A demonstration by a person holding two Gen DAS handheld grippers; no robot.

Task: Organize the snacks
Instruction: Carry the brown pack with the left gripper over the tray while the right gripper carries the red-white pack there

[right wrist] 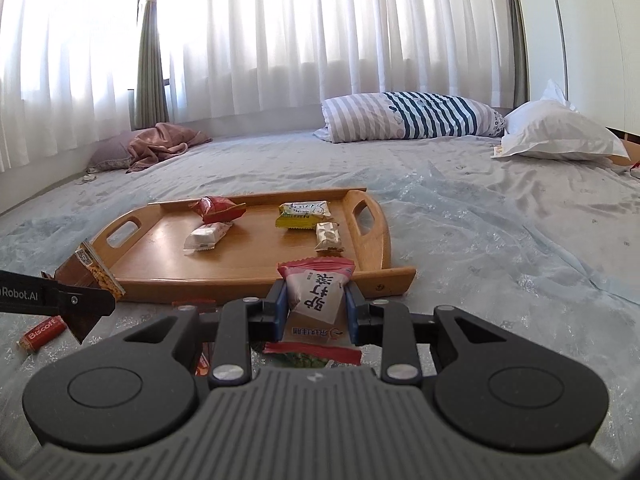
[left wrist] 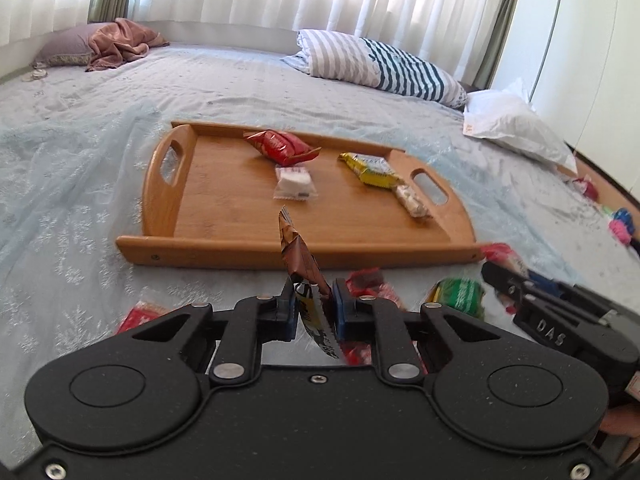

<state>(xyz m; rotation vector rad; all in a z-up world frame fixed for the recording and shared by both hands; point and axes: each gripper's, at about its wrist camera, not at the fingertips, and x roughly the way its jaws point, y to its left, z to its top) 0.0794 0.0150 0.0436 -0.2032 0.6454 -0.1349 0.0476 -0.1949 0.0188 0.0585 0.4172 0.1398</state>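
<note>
A wooden tray (left wrist: 224, 216) (right wrist: 168, 248) lies on the bed and holds a red packet (left wrist: 280, 145) (right wrist: 218, 208), a white packet (left wrist: 294, 182) (right wrist: 206, 237), a yellow packet (left wrist: 370, 168) (right wrist: 304, 214) and a pale bar (left wrist: 412, 200) (right wrist: 329, 237). My left gripper (left wrist: 313, 298) is shut on a brown snack packet (left wrist: 300, 256) (right wrist: 86, 272), which stands on edge in front of the tray's near rim. My right gripper (right wrist: 316, 302) is shut on a pink and white packet (right wrist: 318, 290), just short of the tray's near right corner.
Loose snacks lie on the bed before the tray: a green packet (left wrist: 460, 290), red packets (left wrist: 368, 280) and a red Biscoff bar (right wrist: 42, 330). A striped pillow (right wrist: 412, 116), a white pillow (right wrist: 560, 132) and a pink blanket (right wrist: 160, 146) sit at the far side.
</note>
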